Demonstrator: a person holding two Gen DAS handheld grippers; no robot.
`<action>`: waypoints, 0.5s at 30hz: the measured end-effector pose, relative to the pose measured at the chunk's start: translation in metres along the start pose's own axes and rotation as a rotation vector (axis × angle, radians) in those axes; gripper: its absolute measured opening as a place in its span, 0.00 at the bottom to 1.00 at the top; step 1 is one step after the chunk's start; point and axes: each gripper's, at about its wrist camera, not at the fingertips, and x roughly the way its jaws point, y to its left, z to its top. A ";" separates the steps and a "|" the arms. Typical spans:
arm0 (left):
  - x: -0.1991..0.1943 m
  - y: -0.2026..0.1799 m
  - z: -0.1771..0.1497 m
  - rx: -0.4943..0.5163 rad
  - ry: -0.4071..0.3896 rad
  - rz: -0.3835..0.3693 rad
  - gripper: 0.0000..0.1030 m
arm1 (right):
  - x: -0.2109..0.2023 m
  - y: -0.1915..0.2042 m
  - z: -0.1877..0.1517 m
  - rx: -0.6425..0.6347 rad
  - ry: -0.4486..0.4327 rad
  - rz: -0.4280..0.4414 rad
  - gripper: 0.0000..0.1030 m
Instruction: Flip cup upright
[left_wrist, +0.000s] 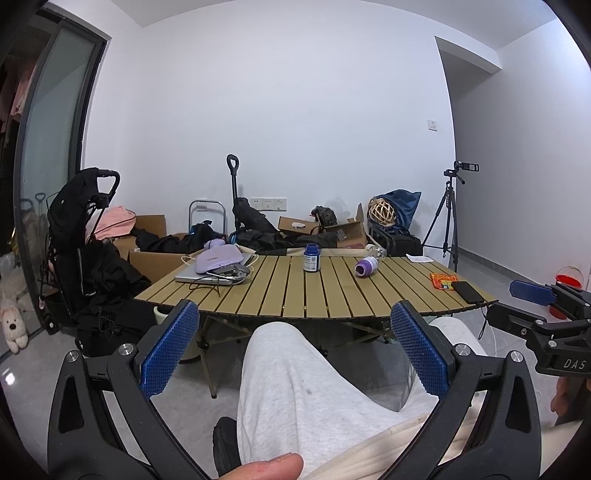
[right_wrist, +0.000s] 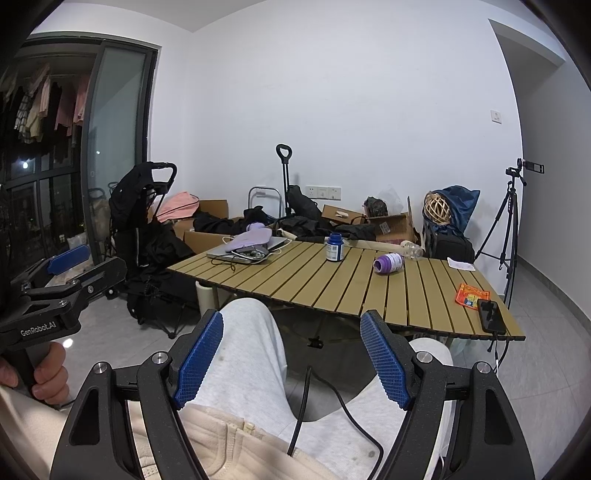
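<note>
A purple cup (left_wrist: 366, 266) lies on its side on the slatted wooden table (left_wrist: 332, 295), towards the far right; it also shows in the right wrist view (right_wrist: 387, 263). My left gripper (left_wrist: 293, 314) is open and empty, held over the person's lap well short of the table. My right gripper (right_wrist: 291, 325) is open and empty too, also over the lap, in front of the table's near edge (right_wrist: 332, 310). Each gripper shows at the edge of the other's view.
A blue-lidded jar (left_wrist: 312, 257) stands upright left of the cup. A laptop with a purple case and cables (left_wrist: 218, 267) lies at the table's far left. A phone (left_wrist: 468, 291) and an orange packet (left_wrist: 443, 280) lie at the right. A tripod (left_wrist: 448, 218), boxes and bags stand behind.
</note>
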 end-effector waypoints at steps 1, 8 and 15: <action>0.000 0.000 0.000 0.000 0.000 0.000 1.00 | 0.000 -0.001 0.000 -0.001 0.000 0.001 0.79; 0.002 0.000 -0.001 -0.003 0.004 -0.005 1.00 | 0.000 0.001 -0.001 -0.001 -0.001 0.001 0.79; 0.006 -0.001 -0.006 0.000 0.021 -0.010 1.00 | 0.000 0.002 -0.001 -0.004 -0.001 0.002 0.79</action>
